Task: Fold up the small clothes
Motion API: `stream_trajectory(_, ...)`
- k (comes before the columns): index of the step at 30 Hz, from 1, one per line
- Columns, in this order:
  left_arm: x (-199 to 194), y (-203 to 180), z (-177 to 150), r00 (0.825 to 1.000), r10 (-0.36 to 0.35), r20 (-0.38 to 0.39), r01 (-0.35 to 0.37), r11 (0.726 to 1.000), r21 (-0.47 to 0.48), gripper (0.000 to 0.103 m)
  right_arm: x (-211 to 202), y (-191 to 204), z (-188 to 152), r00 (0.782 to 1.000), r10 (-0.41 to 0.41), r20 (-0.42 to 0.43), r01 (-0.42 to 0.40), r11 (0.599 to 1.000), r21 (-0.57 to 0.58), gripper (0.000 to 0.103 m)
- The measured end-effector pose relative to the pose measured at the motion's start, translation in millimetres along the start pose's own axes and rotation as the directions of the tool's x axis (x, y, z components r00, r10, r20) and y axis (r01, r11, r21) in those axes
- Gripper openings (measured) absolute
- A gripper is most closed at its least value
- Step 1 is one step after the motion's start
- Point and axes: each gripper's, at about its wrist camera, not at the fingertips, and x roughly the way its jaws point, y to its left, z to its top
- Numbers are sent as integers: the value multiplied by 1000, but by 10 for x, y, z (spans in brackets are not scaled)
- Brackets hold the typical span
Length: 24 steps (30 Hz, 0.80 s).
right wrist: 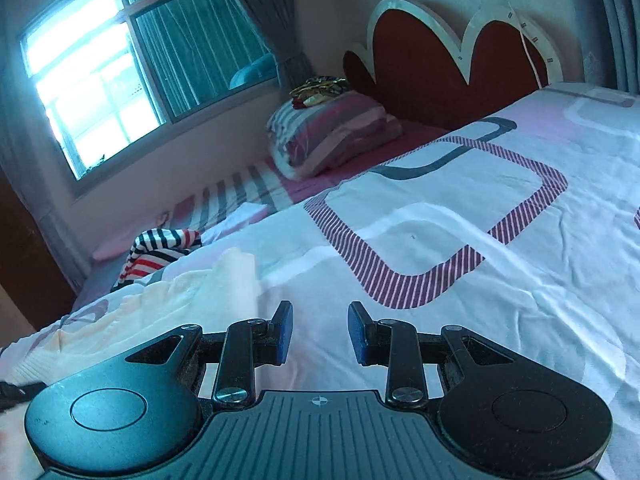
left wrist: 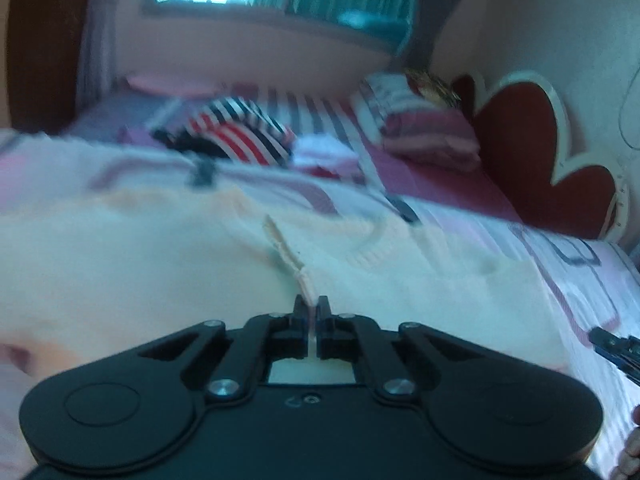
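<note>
— How are the left gripper's fingers set?
— They are pinched nearly together on a fold of the cream garment, which is spread on the patterned bedsheet.
— And the right gripper?
— Its fingers are held wide apart, nothing between them, above the sheet beside the garment.

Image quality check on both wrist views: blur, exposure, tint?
Left wrist view: heavy motion blur smears the cream knitted garment and the striped red, white and black cloth; only the left hand-held gripper, shut on the garment, is sharp. Right wrist view: mostly sharp, the window blown out; the right hand-held gripper open. Both look blue-tinted, with fisheye bending.
</note>
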Motion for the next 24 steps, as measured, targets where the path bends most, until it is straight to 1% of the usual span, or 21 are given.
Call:
stream_trajectory(3, -118, 199, 59, 999, 41, 15, -41, 999, -3, 2, 11, 101, -55, 1000, 27, -9, -27, 1000, -9, 31)
stream_trajectory(6, -204, 424, 50, 996, 87, 16, -87, 996, -15, 2, 68, 220, -98, 998, 58, -24, -59, 998, -22, 31)
stream_trajectory(11, -271, 604, -3, 992, 127, 9, -127, 991, -29, 2, 173, 417, -175, 993, 102, -50, -105, 993, -58, 31)
stream_trajectory(12, -270, 623, -5, 992, 130, 7, -129, 991, -34, 2, 175, 456, -199, 993, 109, -52, -112, 991, -67, 25)
stream_trajectory(13, -270, 645, -16, 992, 128, 4, -128, 991, -42, 2, 182, 488, -215, 991, 124, -58, -128, 989, -75, 8)
stream_trajectory(14, -263, 656, -28, 991, 132, 1, -132, 990, -44, 2, 194, 514, -224, 987, 142, -69, -147, 986, -82, 3)
stream_trajectory(15, -247, 668, -41, 991, 134, -3, -134, 990, -41, 2, 202, 548, -234, 987, 146, -74, -152, 984, -94, 2)
stream_trajectory(20, -187, 673, -131, 990, 142, -27, -142, 990, -16, 2, 197, 713, -290, 978, 191, -89, -204, 963, -176, 2)
stream_trajectory(21, -175, 684, -146, 989, 142, -33, -143, 990, -18, 2, 216, 746, -319, 975, 199, -103, -216, 956, -198, 2)
stream_trajectory(22, -168, 708, -163, 989, 144, -38, -145, 989, -20, 3, 267, 781, -354, 969, 200, -143, -229, 946, -231, 2)
stream_trajectory(23, -155, 723, -177, 988, 150, -43, -150, 988, -16, 9, 347, 821, -403, 967, 169, -193, -217, 939, -267, 2)
stream_trajectory(24, -142, 735, -185, 986, 162, -42, -162, 987, -8, 15, 407, 835, -457, 969, 132, -208, -193, 933, -303, 2)
